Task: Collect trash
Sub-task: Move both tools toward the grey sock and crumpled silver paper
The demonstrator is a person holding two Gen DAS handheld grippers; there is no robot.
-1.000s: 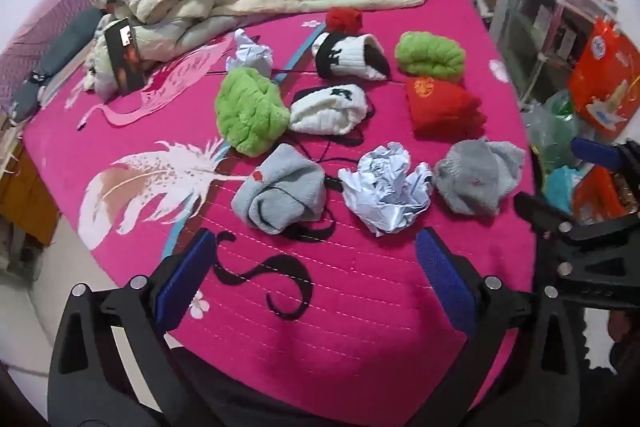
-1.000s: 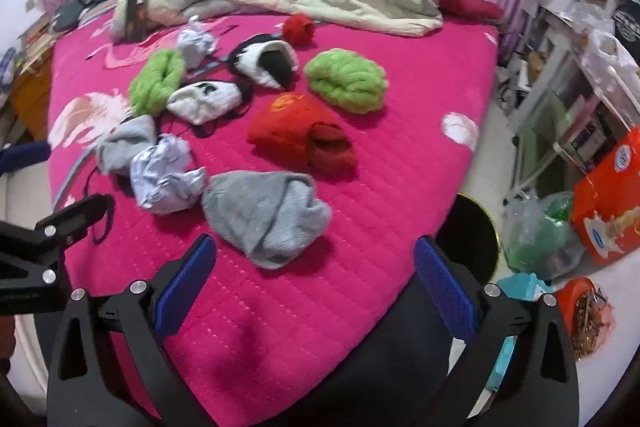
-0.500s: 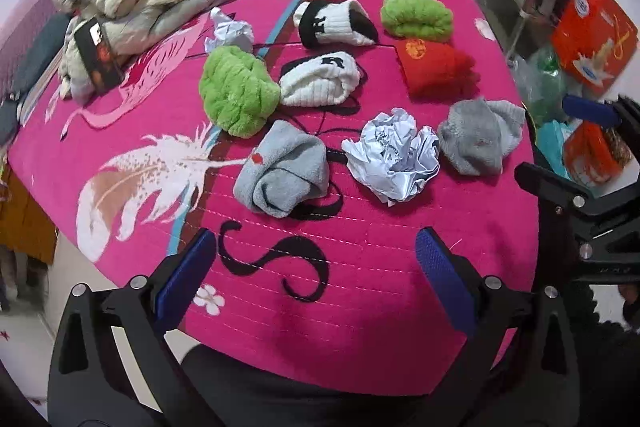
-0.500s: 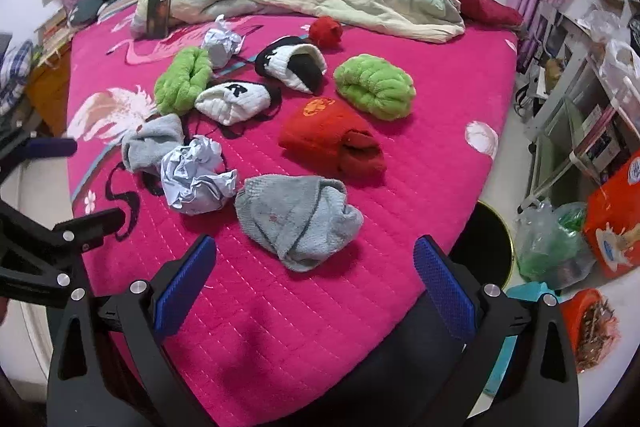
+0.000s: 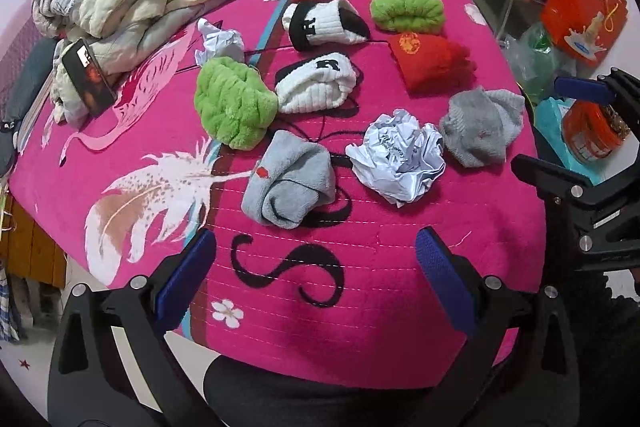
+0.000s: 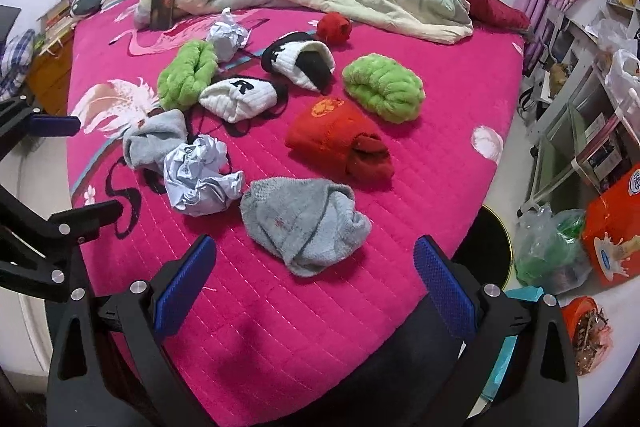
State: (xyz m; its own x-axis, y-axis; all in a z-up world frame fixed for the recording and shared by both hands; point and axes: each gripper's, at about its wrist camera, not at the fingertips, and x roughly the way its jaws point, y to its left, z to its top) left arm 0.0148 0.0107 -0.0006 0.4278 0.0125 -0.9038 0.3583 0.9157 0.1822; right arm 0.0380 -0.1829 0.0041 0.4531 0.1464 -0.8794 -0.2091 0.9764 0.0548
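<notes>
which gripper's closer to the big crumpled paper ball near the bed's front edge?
Left, probably. The big crumpled paper ball lies just ahead of the open left gripper, slightly right of centre. From the open right gripper it sits off to the left, beyond the grey sock.

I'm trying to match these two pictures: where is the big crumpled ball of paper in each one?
Left wrist view: the big crumpled paper ball lies right of centre, between two grey socks.
Right wrist view: it lies left of centre, beside the grey sock.
Shared landmark: the red sock, just beyond the paper.
</notes>
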